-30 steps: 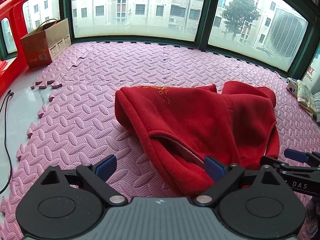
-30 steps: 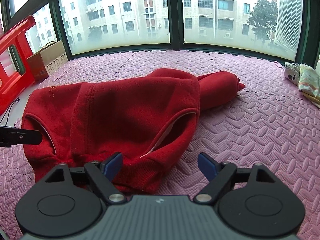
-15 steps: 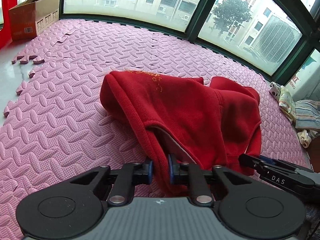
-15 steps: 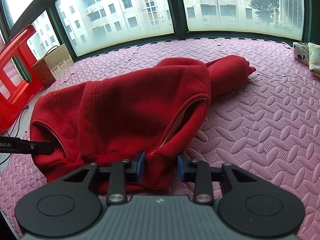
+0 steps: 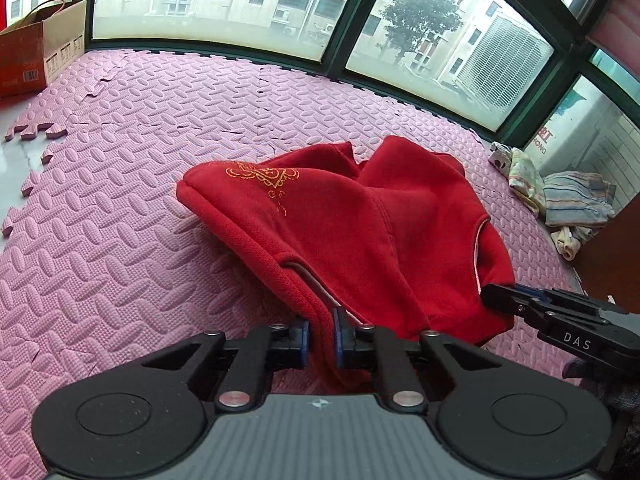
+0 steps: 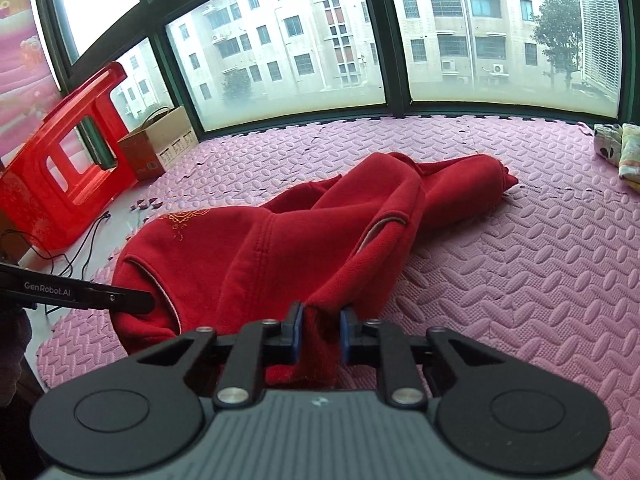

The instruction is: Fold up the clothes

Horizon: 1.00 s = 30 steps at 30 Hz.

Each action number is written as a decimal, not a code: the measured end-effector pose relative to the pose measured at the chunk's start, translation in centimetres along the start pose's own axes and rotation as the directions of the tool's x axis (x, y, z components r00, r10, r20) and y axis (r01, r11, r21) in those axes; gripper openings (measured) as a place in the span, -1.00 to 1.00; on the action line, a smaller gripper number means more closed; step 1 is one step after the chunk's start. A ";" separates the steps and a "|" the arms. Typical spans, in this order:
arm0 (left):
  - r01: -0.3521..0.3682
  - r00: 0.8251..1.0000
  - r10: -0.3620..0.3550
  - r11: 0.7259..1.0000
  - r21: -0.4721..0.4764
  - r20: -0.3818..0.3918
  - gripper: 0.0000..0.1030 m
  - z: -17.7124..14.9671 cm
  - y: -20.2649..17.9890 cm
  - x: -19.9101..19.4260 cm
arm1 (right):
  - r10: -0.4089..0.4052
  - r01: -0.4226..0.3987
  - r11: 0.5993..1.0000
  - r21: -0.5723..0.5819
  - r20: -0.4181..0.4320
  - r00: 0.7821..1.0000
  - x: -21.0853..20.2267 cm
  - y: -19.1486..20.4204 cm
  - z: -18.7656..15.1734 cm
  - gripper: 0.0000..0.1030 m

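Note:
A red fleece hoodie point(image 5: 352, 232) with a gold embroidered pattern lies bunched on the pink foam mat point(image 5: 120, 240); it also shows in the right wrist view point(image 6: 280, 248). My left gripper point(image 5: 320, 338) is shut on the hoodie's near hem edge. My right gripper point(image 6: 320, 334) is shut on another part of the near hem and lifts it a little off the mat. The right gripper also shows at the right of the left wrist view point(image 5: 500, 300). The left gripper shows at the left of the right wrist view point(image 6: 140, 302). One sleeve point(image 6: 464, 184) trails away to the far right.
A cardboard box point(image 5: 40, 52) stands at the far left by the window. A red plastic stool point(image 6: 60, 168) and black cables point(image 6: 72, 256) are left of the mat. Other folded clothes point(image 5: 560, 200) lie at the right edge. Windows bound the far side.
Both grippers went from open to shut on the hoodie's near hem. They have since lifted and pulled the hem up and back, and the fabric has bunched.

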State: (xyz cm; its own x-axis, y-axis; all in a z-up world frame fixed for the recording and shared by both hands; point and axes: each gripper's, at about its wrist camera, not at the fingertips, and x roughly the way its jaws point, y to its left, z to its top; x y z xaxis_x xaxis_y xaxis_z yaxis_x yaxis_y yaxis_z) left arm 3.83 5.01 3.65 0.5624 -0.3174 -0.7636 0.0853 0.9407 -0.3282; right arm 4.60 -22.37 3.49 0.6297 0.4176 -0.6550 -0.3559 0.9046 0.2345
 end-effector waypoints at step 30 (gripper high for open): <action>0.046 0.999 -0.043 0.985 0.164 -0.023 0.02 -0.1 0.0 -6.2 | -0.069 0.065 0.996 -0.067 -0.054 0.996 -1.4 -5.6 6.6 -0.15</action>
State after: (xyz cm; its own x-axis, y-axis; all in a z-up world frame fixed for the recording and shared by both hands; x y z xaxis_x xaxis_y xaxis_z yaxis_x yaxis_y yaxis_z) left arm 0.23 6.95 8.34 0.5393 -0.3605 -0.7611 0.2451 0.9318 -0.2677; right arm 10.27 -27.47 7.91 0.6146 0.3494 -0.7073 -0.3601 0.9220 0.1426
